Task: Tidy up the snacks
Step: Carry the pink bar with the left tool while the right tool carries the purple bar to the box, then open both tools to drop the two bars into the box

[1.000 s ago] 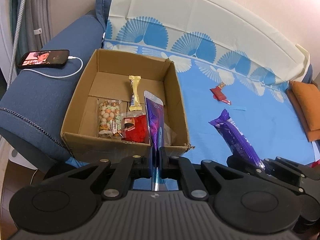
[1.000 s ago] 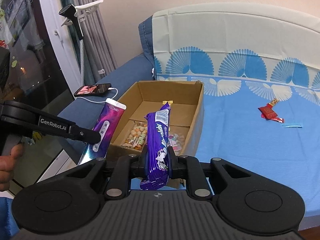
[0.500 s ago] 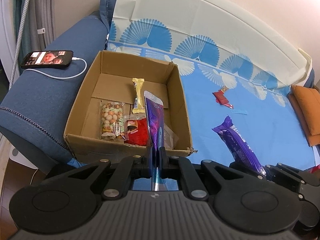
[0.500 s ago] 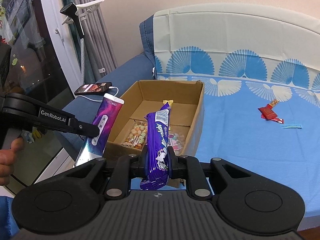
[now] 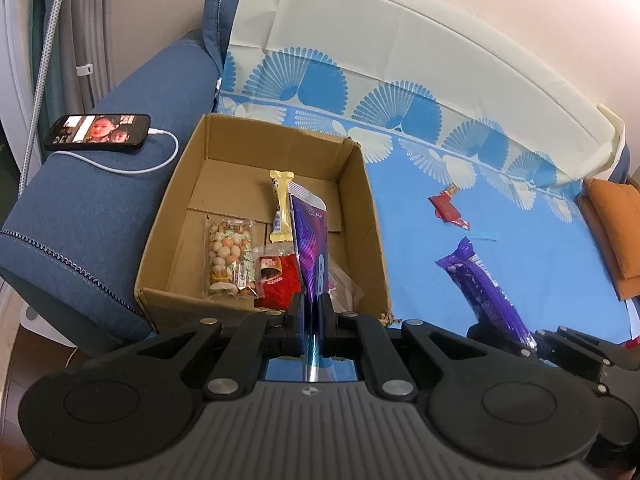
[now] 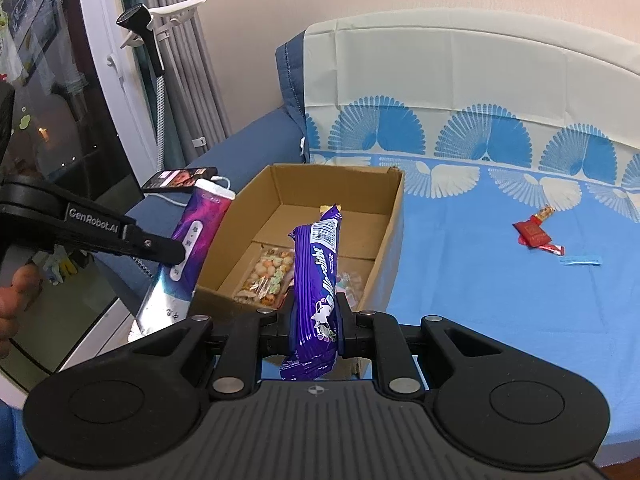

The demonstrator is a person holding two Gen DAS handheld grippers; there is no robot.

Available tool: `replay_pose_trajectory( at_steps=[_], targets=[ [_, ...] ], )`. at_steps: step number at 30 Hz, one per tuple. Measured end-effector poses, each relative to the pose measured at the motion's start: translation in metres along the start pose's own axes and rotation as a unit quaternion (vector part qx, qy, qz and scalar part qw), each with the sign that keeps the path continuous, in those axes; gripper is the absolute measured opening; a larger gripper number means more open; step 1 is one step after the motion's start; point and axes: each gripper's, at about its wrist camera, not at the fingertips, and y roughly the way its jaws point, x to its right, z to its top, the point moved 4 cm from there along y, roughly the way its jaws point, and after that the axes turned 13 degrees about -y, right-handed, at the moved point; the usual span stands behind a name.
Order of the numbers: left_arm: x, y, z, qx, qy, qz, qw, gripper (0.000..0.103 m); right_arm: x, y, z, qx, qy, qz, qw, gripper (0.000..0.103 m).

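Over the near edge of the cardboard box (image 5: 256, 184), both grippers are tilted downward toward the sofa seat. Left gripper (image 5: 311, 306): fingers pressed fully together on a flat, glossy purple sachet (image 5: 310, 236), pinched near its lower part so it stands upright, edge-on to the wrist camera, its silver crimped end hanging below the fingers. In the right wrist view the same sachet (image 6: 192, 256) shows its broad face, with a white top strip. A person's hand (image 6: 16, 300) grips the handle at the left edge of that view.

Right gripper (image 6: 316, 320): fingers nearly closed on a purple chocolate-bar wrapper (image 6: 316, 284), crinkled foil, held upright by its lower third, white label patch at the top.

Box: plain brown corrugated card, open top, flaps folded flat on the floor inside. Contents: a clear bag of round coated nuts (image 5: 230, 256) lying flat at front left; a red crinkled packet (image 5: 276, 280) beside it; a slim yellow bar (image 5: 280, 208) lying toward the back; a clear plastic wrapper at front right, partly hidden.

Outside, on the blue fan-print cover (image 6: 500, 288): a red wrapper (image 6: 534, 232) and a small blue strip (image 6: 580, 261), well apart from the box. On the blue fabric armrest, a phone (image 5: 98, 132) with white cable.
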Motion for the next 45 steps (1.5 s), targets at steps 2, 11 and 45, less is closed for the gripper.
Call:
replay_pose_trajectory(
  at_steps=[2, 11, 45],
  targets=[
    [-0.001, 0.001, 0.004, 0.003, 0.0, 0.0, 1.0, 0.006, 0.001, 0.003, 0.004, 0.001, 0.001, -0.001, 1.0, 0.019],
    [-0.003, 0.006, 0.031, 0.02, -0.005, -0.006, 0.9998, 0.006, -0.001, 0.025, 0.028, 0.015, -0.002, 0.006, 1.0, 0.019],
    [-0.026, 0.142, 0.096, -0.034, 0.001, 0.04, 0.9986, 0.006, 0.013, 0.166, 0.049, -0.063, 0.027, 0.029, 0.997, 0.019]
  ],
)
